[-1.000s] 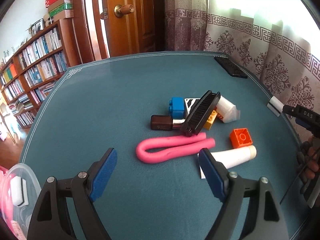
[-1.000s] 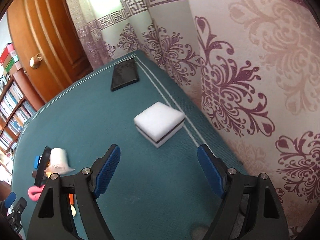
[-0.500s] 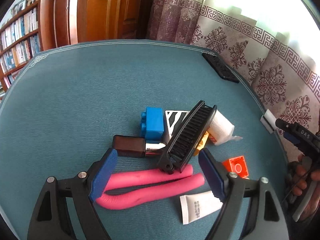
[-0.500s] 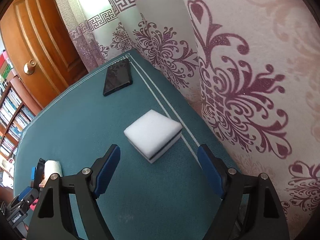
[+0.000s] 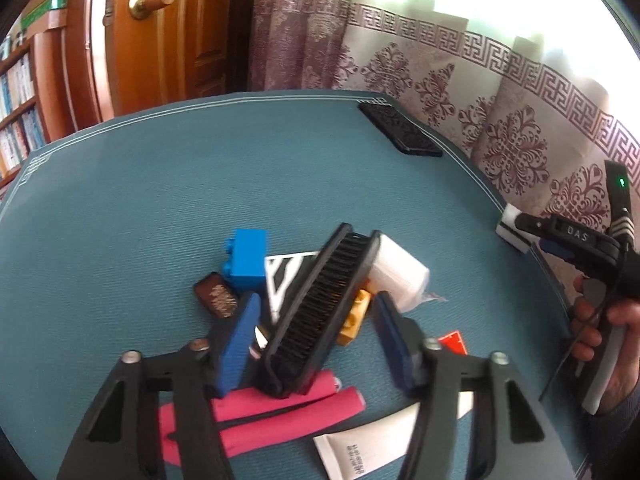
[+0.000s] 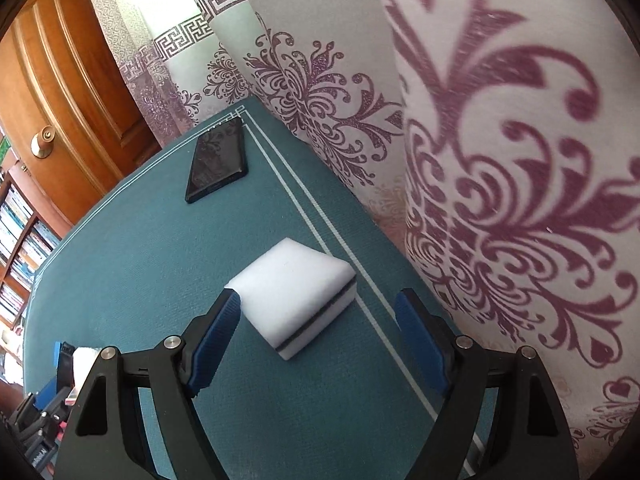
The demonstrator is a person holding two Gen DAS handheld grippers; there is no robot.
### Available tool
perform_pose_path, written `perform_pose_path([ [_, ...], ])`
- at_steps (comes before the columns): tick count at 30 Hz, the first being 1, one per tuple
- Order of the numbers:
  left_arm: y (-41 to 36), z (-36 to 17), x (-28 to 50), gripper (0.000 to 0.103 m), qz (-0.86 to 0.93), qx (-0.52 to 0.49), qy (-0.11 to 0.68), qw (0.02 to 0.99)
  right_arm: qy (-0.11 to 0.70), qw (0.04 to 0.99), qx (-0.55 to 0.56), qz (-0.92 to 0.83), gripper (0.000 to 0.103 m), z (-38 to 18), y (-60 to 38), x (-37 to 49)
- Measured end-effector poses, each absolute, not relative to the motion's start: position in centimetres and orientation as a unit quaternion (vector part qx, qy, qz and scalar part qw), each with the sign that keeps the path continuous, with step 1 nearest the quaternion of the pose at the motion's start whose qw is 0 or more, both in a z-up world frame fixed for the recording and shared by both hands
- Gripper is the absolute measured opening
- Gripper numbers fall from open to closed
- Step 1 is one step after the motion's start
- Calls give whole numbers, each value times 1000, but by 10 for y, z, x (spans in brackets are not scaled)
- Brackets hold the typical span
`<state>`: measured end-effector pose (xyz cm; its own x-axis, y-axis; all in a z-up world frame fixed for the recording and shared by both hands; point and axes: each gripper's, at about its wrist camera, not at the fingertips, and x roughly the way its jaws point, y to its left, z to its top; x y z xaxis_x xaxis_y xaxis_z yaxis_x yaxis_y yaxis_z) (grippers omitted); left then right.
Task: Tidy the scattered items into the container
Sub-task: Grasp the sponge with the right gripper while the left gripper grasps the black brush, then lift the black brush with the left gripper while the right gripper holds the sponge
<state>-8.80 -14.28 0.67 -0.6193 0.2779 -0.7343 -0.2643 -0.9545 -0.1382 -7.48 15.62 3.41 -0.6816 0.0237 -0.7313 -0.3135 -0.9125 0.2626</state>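
While its blue pads stand spread and grasp nothing, the left gripper (image 5: pixel 314 338) straddles the near end of a black brush (image 5: pixel 320 312), which lies tilted from 7 toward 1 o'clock across the pile. Nearest the camera, at 6 o'clock under the gripper's arms, lie a folded pink foam roller (image 5: pixel 288 408) and a white tube (image 5: pixel 368 446). Just past the pads sit a yellow block (image 5: pixel 352 318), a red block (image 5: pixel 454 342) at 3 o'clock, a brown case (image 5: pixel 216 294) at 10 o'clock, then a blue block (image 5: pixel 248 258) and a white wrapped roll (image 5: pixel 398 274) touching the brush. No container shows in either view.

The right gripper (image 6: pixel 318 344) is likewise released, its left pad just beside the corner of a white sponge (image 6: pixel 294 290) with a dark middle layer, which rests on the teal table mat (image 6: pixel 140 240) between the fingers. Farther off at 11 o'clock lies a black phone (image 6: pixel 218 164), and beyond it a patterned curtain (image 6: pixel 500 160).
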Motion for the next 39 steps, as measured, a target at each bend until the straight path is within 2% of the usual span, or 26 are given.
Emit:
perform_pose_path([
  [3,-136,5,-88,49,904,-403,13,143,184,90,-385,900,83,34,155,-81],
  [11,-141,6,-82,43,903,-403,-5,148,181,67,-378,905,82,29,151,-83],
  [18,-147,11,-68,35,905,-401,-21,141,153,41,-373,914,52,33,137,-79],
  [23,-153,17,-56,34,909,-396,-31,130,152,21,-370,916,42,35,129,-72],
  [29,-159,25,-42,32,912,-390,-45,121,165,6,-364,916,38,37,128,-64],
  [39,-181,32,-17,31,919,-379,-66,87,155,-32,-348,924,38,54,107,-48],
])
